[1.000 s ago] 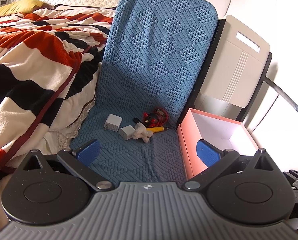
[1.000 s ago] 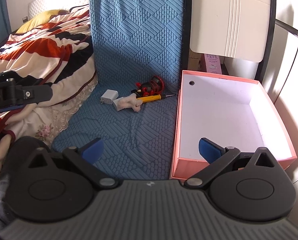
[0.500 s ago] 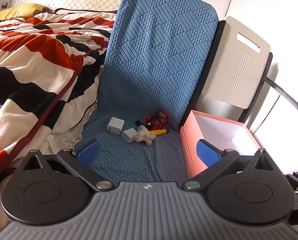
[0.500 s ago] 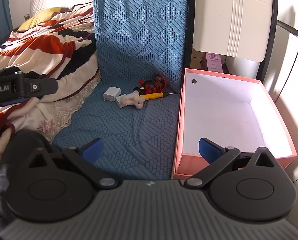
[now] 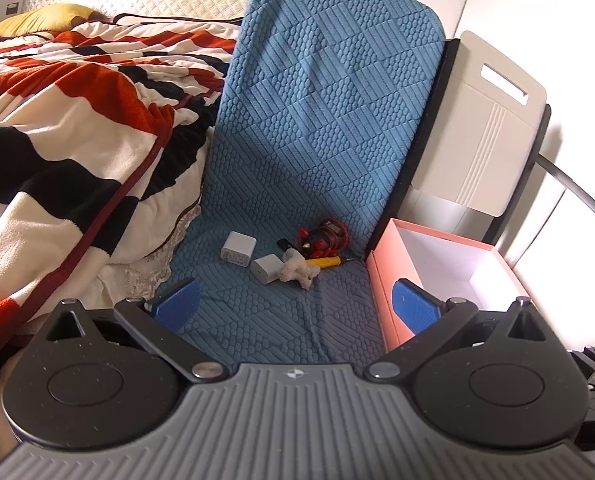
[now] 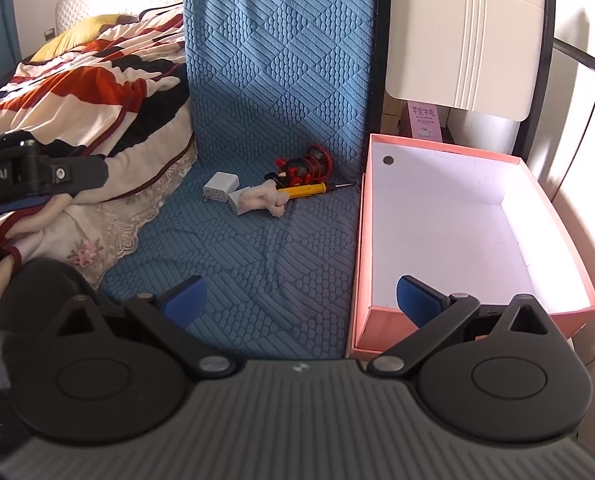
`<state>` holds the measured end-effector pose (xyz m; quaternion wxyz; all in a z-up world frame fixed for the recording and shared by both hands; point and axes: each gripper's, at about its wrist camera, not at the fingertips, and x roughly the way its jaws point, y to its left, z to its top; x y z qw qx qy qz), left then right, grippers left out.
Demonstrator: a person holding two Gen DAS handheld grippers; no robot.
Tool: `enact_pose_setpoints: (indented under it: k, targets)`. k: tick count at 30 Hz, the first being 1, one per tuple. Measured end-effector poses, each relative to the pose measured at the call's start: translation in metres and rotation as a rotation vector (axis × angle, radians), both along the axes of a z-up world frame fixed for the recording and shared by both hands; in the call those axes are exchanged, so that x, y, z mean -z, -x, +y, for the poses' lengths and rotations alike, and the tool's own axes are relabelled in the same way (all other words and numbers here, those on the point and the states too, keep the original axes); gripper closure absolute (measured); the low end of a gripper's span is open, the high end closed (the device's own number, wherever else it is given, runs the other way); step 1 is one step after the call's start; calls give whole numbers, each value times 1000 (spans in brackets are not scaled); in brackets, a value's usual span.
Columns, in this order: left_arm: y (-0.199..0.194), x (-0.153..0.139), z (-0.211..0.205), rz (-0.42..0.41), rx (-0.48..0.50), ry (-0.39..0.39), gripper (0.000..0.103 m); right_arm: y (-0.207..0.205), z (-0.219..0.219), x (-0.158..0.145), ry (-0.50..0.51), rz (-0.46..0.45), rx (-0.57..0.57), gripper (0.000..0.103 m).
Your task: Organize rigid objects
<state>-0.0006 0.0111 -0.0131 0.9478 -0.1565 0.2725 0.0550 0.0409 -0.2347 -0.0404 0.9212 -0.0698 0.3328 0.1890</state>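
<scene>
1. Quilted blue textured mat [image 6: 273, 128], draped over seat and backrest.
2. On it, near the fold: two white boxy plastic chargers [image 5: 238, 249] [image 5: 267, 268], one fluffy cream scrap [image 5: 298, 270], one yellow-handled screwdriver [image 6: 311, 189], one red-and-black coiled gadget [image 6: 309, 163].
3. One empty pink cardboard box [image 6: 359, 240] touches the mat's right edge.
4. Left gripper [image 5: 295, 304] and right gripper [image 6: 301, 300]: spread wide, empty.

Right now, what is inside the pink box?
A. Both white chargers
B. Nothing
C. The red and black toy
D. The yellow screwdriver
B. The pink box shows only its bare white floor; the two white chargers, the yellow screwdriver and the red and black toy all lie on the blue mat to the left of it.
</scene>
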Motion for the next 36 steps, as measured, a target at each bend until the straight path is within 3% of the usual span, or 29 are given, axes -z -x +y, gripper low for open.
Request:
enact_pose_setpoints:
  k: [9,24,36]
  targets:
    - [-22,16,10,-2,-5,-19,0,-13,6,19,-4,16,1,0]
    - [-98,74,27,92,17,-23,0,-56,25,53,-14,35,-17,0]
    - [-154,102,45,106,12,36,0,-94,57,70,12,-3,-81,0]
